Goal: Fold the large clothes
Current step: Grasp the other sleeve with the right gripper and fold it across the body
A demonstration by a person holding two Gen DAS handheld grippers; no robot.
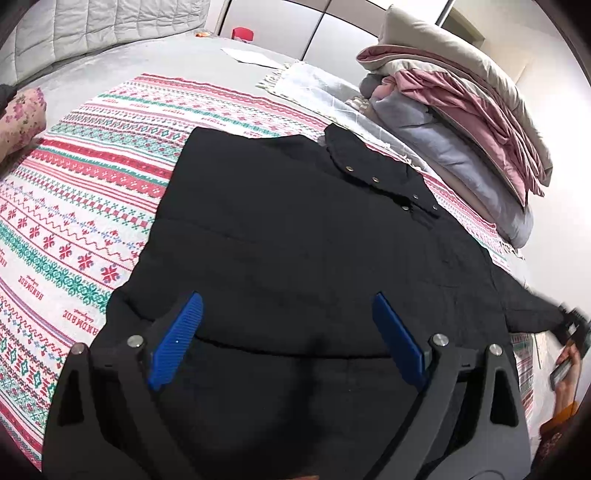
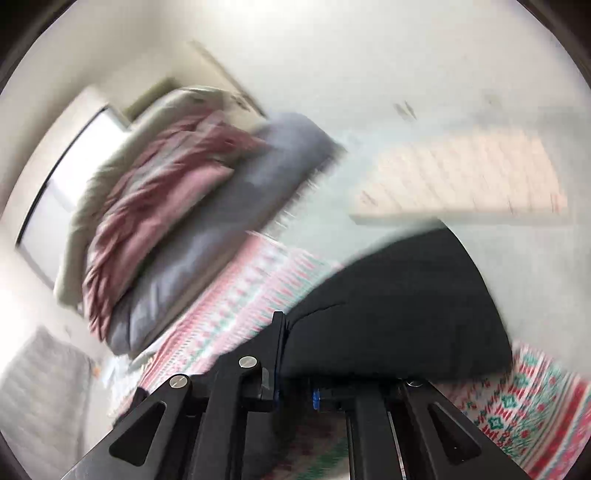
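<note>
A large black jacket (image 1: 295, 229) with metal snap buttons lies spread on the patterned bedspread (image 1: 74, 206). My left gripper (image 1: 288, 314) is open, its blue pads (image 1: 177, 336) wide apart just above the jacket's near part, holding nothing. My right gripper (image 2: 291, 325) is shut on a black fold of the jacket (image 2: 399, 314), lifted off the bed; that view is blurred by motion. In the left wrist view the right gripper (image 1: 570, 325) shows at the far right edge, holding the jacket's stretched-out corner.
A pile of folded pink, grey and beige bedding (image 1: 458, 107) sits at the bed's right side, also in the right wrist view (image 2: 177, 221). A floral cushion (image 1: 20, 122) lies at the left. A white paper (image 1: 251, 57) and a red object (image 1: 242, 34) lie near the headboard.
</note>
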